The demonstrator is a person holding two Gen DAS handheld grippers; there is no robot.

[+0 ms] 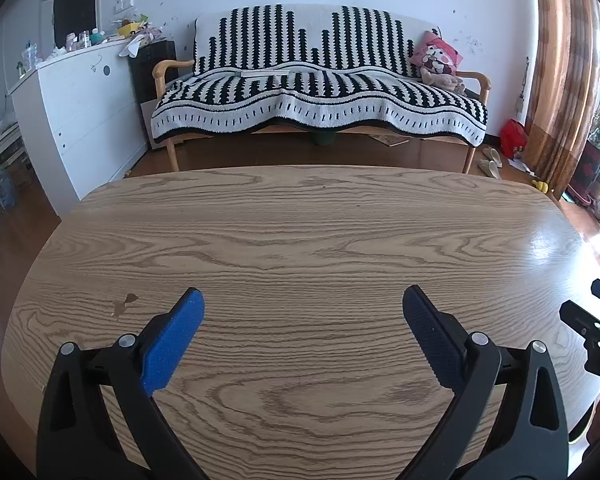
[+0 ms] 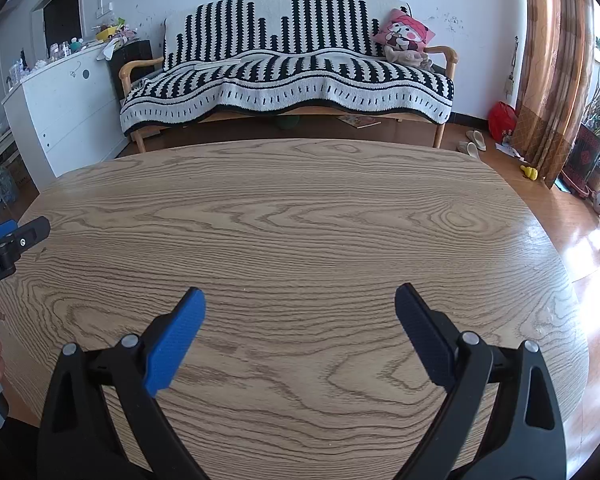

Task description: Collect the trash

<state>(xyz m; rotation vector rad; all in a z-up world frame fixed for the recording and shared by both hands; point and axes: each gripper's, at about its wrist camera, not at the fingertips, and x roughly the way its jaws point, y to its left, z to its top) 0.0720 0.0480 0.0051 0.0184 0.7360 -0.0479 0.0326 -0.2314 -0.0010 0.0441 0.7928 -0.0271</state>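
My left gripper (image 1: pixel 303 300) is open and empty, held above the near part of a bare wooden table (image 1: pixel 300 232). My right gripper (image 2: pixel 300 300) is open and empty too, over the same table (image 2: pixel 284 216). No trash shows on the tabletop in either view. A small brown chip or stain (image 1: pixel 124 304) marks the wood left of my left gripper. Part of the right gripper's body (image 1: pixel 596 328) shows at the right edge of the left wrist view. The left gripper's body (image 2: pixel 8 248) shows at the left edge of the right wrist view.
A sofa with a black-and-white blanket (image 1: pixel 320 92) and a pink cushion (image 1: pixel 436 56) stands beyond the table. A white cabinet (image 1: pixel 76 108) with clutter stands left. A red bag (image 1: pixel 514 136), slippers (image 1: pixel 490 162) and a curtain (image 1: pixel 560 80) are at the right.
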